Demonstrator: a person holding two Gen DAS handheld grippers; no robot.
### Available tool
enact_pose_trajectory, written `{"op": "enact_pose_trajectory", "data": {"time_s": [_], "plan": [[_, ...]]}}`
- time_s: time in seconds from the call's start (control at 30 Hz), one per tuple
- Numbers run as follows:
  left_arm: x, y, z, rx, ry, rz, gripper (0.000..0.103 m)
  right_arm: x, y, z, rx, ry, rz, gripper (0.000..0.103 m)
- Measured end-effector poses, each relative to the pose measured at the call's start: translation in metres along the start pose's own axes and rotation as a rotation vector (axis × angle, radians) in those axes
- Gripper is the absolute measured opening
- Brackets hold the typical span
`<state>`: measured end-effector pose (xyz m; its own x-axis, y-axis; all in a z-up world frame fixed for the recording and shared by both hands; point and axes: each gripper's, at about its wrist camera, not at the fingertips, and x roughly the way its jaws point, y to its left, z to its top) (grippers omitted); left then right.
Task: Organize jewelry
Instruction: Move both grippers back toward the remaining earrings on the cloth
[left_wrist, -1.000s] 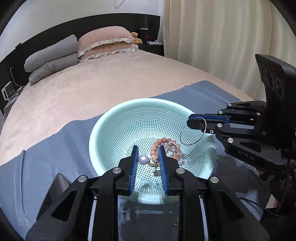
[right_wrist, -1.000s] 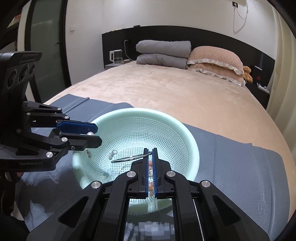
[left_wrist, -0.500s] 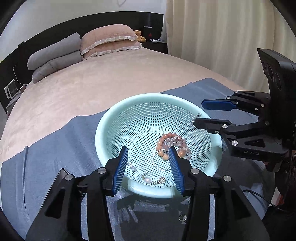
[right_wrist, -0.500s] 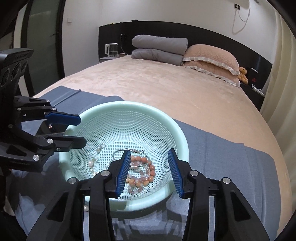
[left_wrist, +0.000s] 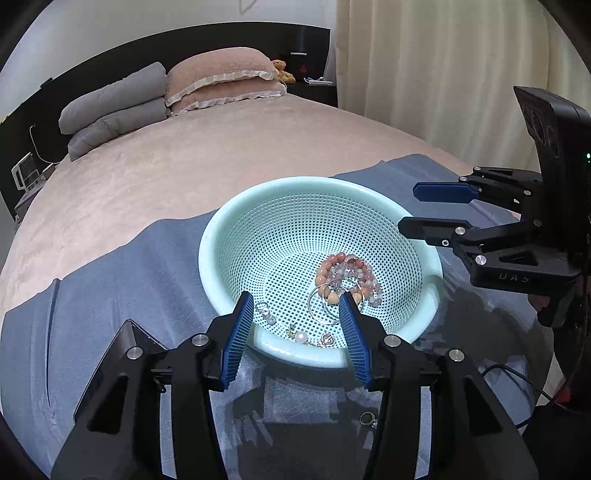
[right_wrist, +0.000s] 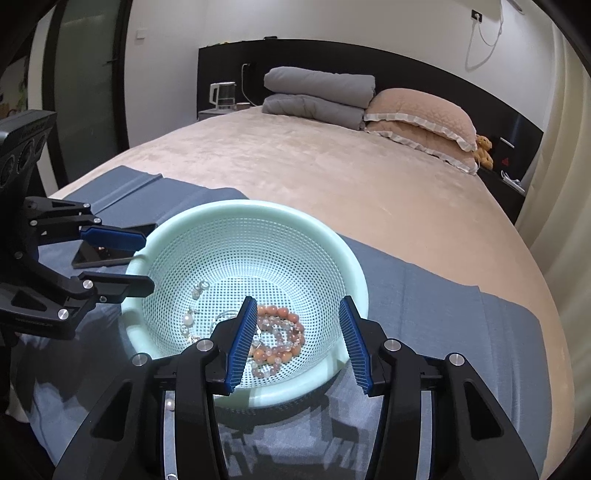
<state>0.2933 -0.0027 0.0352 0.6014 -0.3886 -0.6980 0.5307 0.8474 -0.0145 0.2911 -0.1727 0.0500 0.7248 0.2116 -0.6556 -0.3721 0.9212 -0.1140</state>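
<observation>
A mint-green perforated basket (left_wrist: 229, 229) (right_wrist: 332, 243) sits on a blue cloth. Inside lie pink bead bracelets (left_wrist: 347, 269) (right_wrist: 280, 332), a thin silver hoop (left_wrist: 325, 306), a pearl earring (left_wrist: 301, 336) (right_wrist: 188, 319) and a small crystal earring (left_wrist: 264, 310) (right_wrist: 199, 290). My left gripper (left_wrist: 297, 299) (right_wrist: 147, 262) stands open over the basket's near rim, nothing between its blue pads. My right gripper (right_wrist: 298, 301) (left_wrist: 408, 208) hovers over the other side, its jaws opening and holding nothing.
The blue cloth (right_wrist: 424, 295) covers the foot of a beige bed (left_wrist: 184, 166) with pillows at the head. A dark phone (right_wrist: 99, 254) lies beside the basket. A small ring (left_wrist: 367, 418) and a loose pearl (right_wrist: 170, 404) rest on the cloth near me.
Both grippers opened. The pearl earring left the left gripper and the silver hoop left the right gripper; both now lie in the basket. Each gripper drew back a little from the basket.
</observation>
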Motion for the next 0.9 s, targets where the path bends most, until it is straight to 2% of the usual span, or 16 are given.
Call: {"op": "enact_pose_trajectory", "data": {"time_s": [0.17,0.27,0.37,0.53,0.6,0.63,0.73,0.9], "plan": [[-0.011,0.001,-0.010,-0.024,-0.006,-0.016,0.052,-0.013,0.002,-0.005,-0.005,-0.024,0.021,0.044],[-0.018,-0.007,-0.025,0.008,0.005,-0.012,0.057,-0.031,0.004,-0.015,-0.012,-0.078,0.075,0.044],[-0.021,-0.014,-0.042,0.031,0.024,-0.013,0.060,-0.048,0.010,-0.034,-0.050,-0.112,0.116,0.050],[-0.017,-0.022,-0.071,0.035,0.065,-0.063,0.067,-0.058,0.017,-0.069,-0.086,-0.066,0.172,0.052],[-0.015,-0.027,-0.081,0.039,0.083,-0.100,0.077,-0.060,0.021,-0.084,-0.098,-0.049,0.192,0.058],[-0.014,-0.030,-0.084,0.047,0.085,-0.110,0.078,-0.062,0.025,-0.093,-0.108,-0.041,0.201,0.061],[-0.013,-0.042,-0.095,0.098,0.078,-0.128,0.084,-0.061,0.032,-0.110,-0.129,-0.011,0.227,0.062],[-0.005,-0.056,-0.099,0.128,0.072,-0.157,0.085,-0.052,0.038,-0.128,-0.093,0.034,0.265,0.062]]}}
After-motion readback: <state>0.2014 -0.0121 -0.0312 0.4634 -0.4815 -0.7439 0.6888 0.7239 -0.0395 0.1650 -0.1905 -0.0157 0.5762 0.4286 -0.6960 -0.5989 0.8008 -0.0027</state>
